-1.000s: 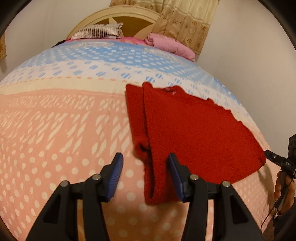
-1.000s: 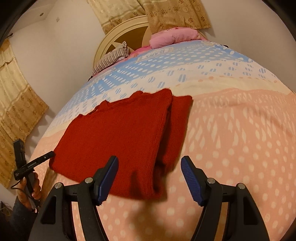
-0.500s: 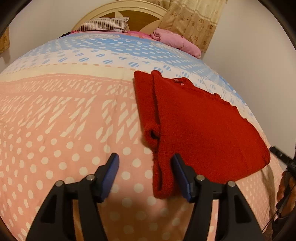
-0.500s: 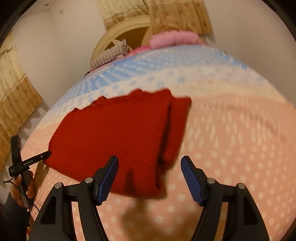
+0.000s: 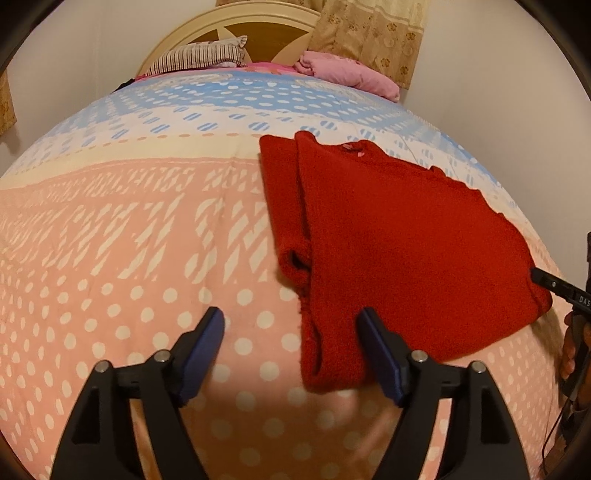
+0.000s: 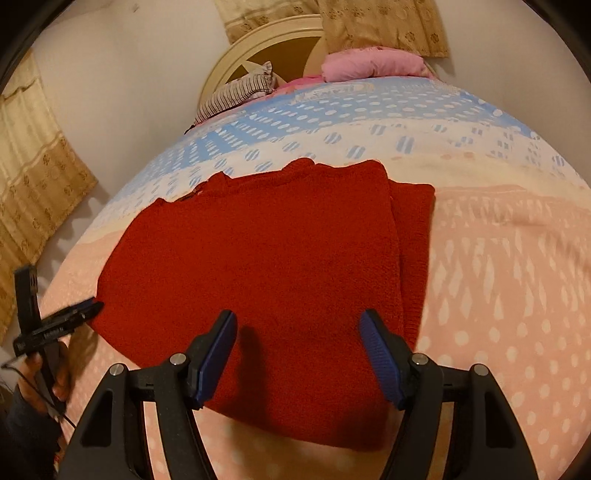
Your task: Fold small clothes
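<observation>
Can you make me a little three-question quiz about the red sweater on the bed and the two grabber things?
1. True or false: the fuzzy red knitted sweater lies on the pink, white and blue dotted bedspread.
2. Which is open: A) only the left gripper, B) only the right gripper, C) both?
3. Fill in: the pillow beside the striped pillow at the rounded headboard is ____.

Key: 1 true; 2 C; 3 pink.

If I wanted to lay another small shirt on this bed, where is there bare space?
The widest free patch is the pink dotted bedspread beside the folded red knitted sweater, stretching to the blue-and-white band. It is crowded at the headboard, where the striped pillow and pink bundle lie.
</observation>
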### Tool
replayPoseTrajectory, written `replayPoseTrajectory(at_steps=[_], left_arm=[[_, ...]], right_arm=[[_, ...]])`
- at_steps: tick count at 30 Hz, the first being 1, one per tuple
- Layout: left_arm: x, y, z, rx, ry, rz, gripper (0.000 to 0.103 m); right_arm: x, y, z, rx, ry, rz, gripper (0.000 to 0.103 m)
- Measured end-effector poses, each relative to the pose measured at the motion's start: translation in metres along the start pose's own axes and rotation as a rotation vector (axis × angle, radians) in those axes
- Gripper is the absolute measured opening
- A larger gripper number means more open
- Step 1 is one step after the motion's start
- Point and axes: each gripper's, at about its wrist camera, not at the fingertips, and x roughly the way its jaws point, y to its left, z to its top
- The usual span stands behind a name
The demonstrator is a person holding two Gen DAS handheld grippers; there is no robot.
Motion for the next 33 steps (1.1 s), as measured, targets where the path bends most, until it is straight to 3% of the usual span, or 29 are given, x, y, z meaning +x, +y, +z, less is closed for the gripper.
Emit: replayPoseTrajectory(at_steps=[4,8,13,20,21,27,31,33], left_arm=[[0.003,-0.001,0.000,0.000,0.003,0.008,0.085],[0.003,-0.001,0.001,0.000,0.005,0.010,0.087],[0.004,0.000,0.000,0.002,0.006,0.014,0.088],[0.004,0.000,0.000,0.005,0.007,0.016,0.089],[0.004,0.000,0.000,0.007,0.007,0.018,0.089],[0.005,0.000,-0.001,0.010,0.007,0.021,0.090],[0.005,0.000,-0.001,0.011,0.010,0.028,0.094],[0.006,0.002,0.000,0.001,0.018,0.037,0.098]], right_arm=[[-0.005,0.020,0.010,-0.058,0.043,-0.071,0.069],[-0.013,0.052,0.035,-0.126,-0.023,-0.045,0.070],[0.013,0.076,0.055,-0.161,-0.028,-0.028,0.070],[0.070,0.065,0.040,-0.156,0.074,-0.089,0.070],[0.069,0.064,0.038,-0.161,0.041,-0.082,0.071],[0.063,0.076,0.041,-0.168,0.050,-0.130,0.072],[0.057,0.096,0.036,-0.186,0.022,-0.061,0.072],[0.064,0.108,0.032,-0.230,0.035,-0.070,0.072]])
